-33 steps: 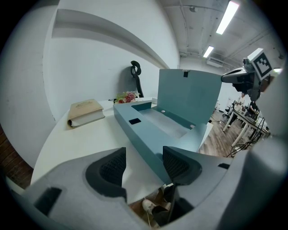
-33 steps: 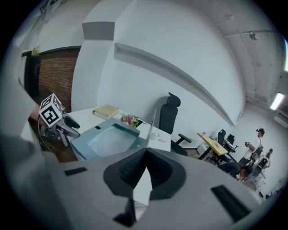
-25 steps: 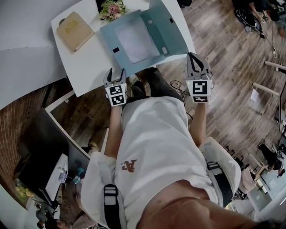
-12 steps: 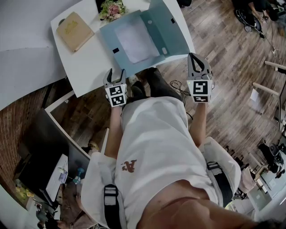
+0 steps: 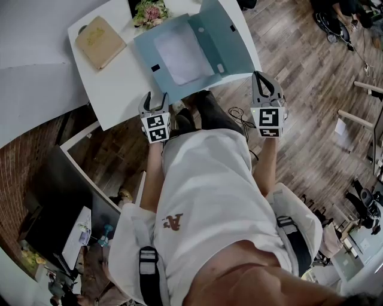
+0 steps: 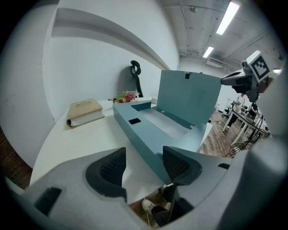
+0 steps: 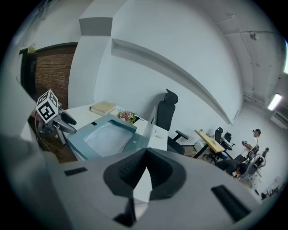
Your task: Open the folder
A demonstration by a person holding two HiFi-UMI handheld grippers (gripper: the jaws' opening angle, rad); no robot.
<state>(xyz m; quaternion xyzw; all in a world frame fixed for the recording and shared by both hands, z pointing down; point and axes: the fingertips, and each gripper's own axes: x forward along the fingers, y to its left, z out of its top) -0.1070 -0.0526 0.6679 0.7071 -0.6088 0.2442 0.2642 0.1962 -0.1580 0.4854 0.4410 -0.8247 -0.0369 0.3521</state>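
Note:
A teal box folder (image 5: pixel 185 57) lies open on the white table (image 5: pixel 122 77), its lid (image 5: pixel 224 42) standing up on the right and white paper inside. My left gripper (image 5: pixel 154 97) hovers open at the table's near edge, just short of the folder's near corner, nothing between its jaws. In the left gripper view the folder (image 6: pixel 153 130) stretches away ahead of the pads. My right gripper (image 5: pixel 263 77) is shut and empty, off the table's right corner, beside the lid. The right gripper view shows the folder (image 7: pixel 105 137) from its right side and the left gripper (image 7: pixel 67 122) beyond.
A tan book (image 5: pixel 99 40) lies at the table's far left and a small flower bunch (image 5: pixel 149 12) at the back. A black office chair (image 7: pixel 165 114) stands behind the table. Wooden floor and cables lie under my right gripper; people sit at desks far off.

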